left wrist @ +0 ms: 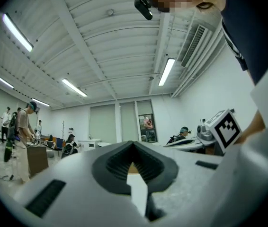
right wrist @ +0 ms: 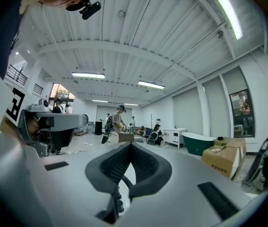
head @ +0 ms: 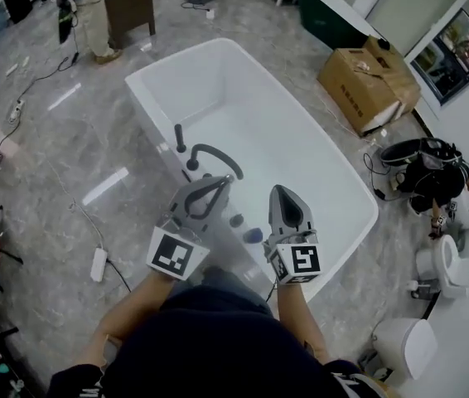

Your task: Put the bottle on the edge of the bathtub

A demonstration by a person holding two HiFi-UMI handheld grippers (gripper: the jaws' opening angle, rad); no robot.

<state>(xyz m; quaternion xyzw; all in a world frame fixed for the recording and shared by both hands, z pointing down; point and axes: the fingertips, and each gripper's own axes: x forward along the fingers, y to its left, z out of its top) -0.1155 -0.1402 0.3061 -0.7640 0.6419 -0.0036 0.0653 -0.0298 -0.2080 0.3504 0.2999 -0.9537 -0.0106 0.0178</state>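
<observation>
The fingers [right wrist: 109, 167] of the right gripper [right wrist: 130, 144] are pressed tip to tip with nothing between them. The left gripper [left wrist: 133, 143] is the same, its ribbed pads [left wrist: 109, 167] meeting at the point and empty. From above, both hang side by side over the near rim [head: 147, 106] of the white bathtub [head: 276, 139], just past the black faucet [head: 210, 157].

I can't pick out the bottle for certain. The best candidate is a small blue thing [head: 253, 235] low between the two grippers by the near rim, next to a dark knob [head: 236, 220]. It is too small and too hidden to say whether it stands on the rim or just inside the tub. Neither gripper touches it.

If that is the bottle, I'd expect it to be light, rigid plastic with a smooth, rounded skin that could slip. A squeeze across the middle of the body, below any cap, looks safest. The rim is narrow and glossy, so it could tip or slide when set down.

Only the head view shows the tub, the faucet, the blue thing and the cardboard box [head: 363, 77] beyond. Both gripper views point up across the room at ceiling lights and people far off. The right gripper view adds a green tub [right wrist: 198, 143], and the left gripper view catches the other gripper's marker cube [left wrist: 226, 126]. Neither shows the bottle.
</observation>
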